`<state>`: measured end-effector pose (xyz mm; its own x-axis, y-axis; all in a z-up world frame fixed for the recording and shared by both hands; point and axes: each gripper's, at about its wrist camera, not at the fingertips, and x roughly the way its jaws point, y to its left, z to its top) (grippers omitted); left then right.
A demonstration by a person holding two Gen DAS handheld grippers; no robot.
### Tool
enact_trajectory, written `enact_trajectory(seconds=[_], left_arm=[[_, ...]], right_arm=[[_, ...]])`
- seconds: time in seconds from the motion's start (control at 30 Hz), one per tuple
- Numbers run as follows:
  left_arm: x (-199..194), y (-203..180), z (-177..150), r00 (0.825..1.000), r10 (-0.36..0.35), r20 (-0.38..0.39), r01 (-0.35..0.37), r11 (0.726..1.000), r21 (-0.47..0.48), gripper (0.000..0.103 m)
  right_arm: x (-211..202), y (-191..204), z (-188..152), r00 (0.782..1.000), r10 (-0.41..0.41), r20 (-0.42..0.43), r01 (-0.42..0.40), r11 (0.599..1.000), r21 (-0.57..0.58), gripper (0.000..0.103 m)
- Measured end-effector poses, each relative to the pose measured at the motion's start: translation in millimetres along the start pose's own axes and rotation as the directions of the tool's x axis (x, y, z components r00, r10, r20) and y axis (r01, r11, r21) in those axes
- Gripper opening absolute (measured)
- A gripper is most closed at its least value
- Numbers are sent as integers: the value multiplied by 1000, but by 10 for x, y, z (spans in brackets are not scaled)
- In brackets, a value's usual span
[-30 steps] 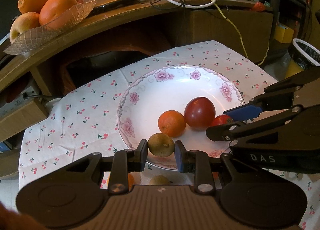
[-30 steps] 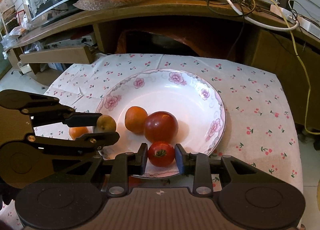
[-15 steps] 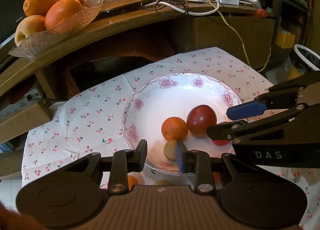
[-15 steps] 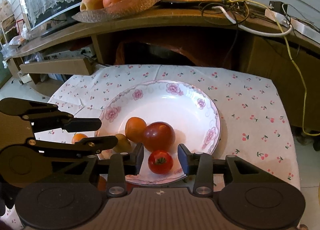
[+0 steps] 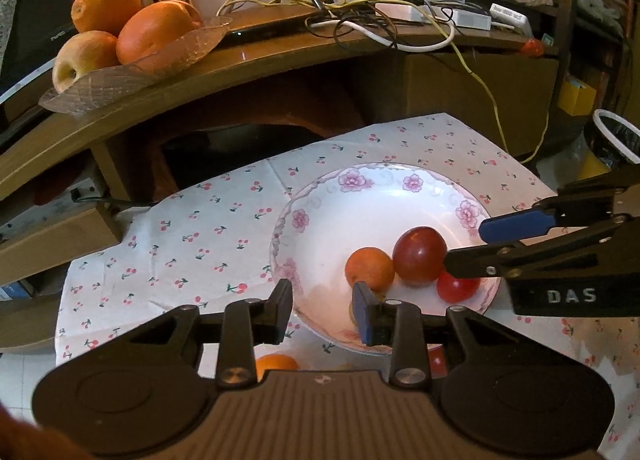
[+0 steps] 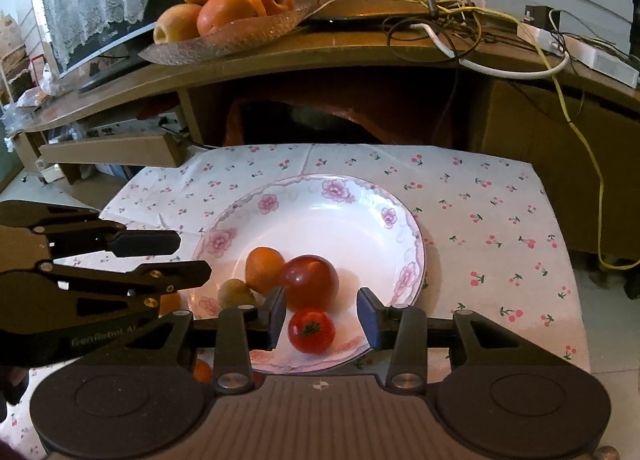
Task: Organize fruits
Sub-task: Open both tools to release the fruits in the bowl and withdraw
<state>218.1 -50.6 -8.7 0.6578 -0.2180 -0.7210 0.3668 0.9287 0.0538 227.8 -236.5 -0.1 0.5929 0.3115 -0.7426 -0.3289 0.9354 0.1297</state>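
Observation:
A white flowered plate [image 5: 320,196] [image 6: 360,196] on a cherry-print cloth holds an orange [image 5: 370,268] [image 6: 264,269], a dark red apple [image 5: 419,256] [image 6: 310,282], a tomato [image 5: 456,286] [image 6: 311,331] and a brown kiwi [image 6: 236,294]. My left gripper [image 5: 324,312] [image 6: 192,256] hangs over the plate's near-left rim, its jaws opening with nothing between them. In the left wrist view its right finger hides most of the kiwi. My right gripper [image 6: 320,316] [image 5: 480,244] is open. The tomato lies between its fingers, untouched.
A small orange [image 5: 276,364] [image 6: 170,302] lies on the cloth in front of the plate. Behind, a wooden shelf [image 6: 360,56] carries a glass dish [image 5: 132,72] [image 6: 240,36] of oranges and apples, plus tangled cables [image 6: 460,20]. A white-rimmed bin [image 5: 616,136] stands at the far right.
The left gripper let go of the kiwi and the right gripper let go of the tomato; both fruits now lie on the plate. Both pairs of jaws widened.

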Motion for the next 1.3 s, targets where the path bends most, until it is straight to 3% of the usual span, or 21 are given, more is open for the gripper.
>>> enact_trajectory(seconds=[0.57, 0.8, 1.1, 1.3], left_arm=[[-213, 93, -202, 1000, -25, -9, 25, 998, 54, 44], [-283, 247, -408, 998, -48, -41, 51, 996, 77, 45], [-266, 305, -523, 996, -62, -65, 68, 993, 93, 45], [-279, 347, -530, 996, -67, -57, 72, 994, 83, 46]], right_arm=[[-167, 176, -140, 996, 84, -21, -85, 994, -62, 43], [-205, 370, -296, 985, 149, -85, -158, 981, -109, 43], [-69, 585, -415, 966, 212, -148, -229, 967, -108, 43], [51, 686, -426, 967, 210, -147, -227, 967, -113, 43]])
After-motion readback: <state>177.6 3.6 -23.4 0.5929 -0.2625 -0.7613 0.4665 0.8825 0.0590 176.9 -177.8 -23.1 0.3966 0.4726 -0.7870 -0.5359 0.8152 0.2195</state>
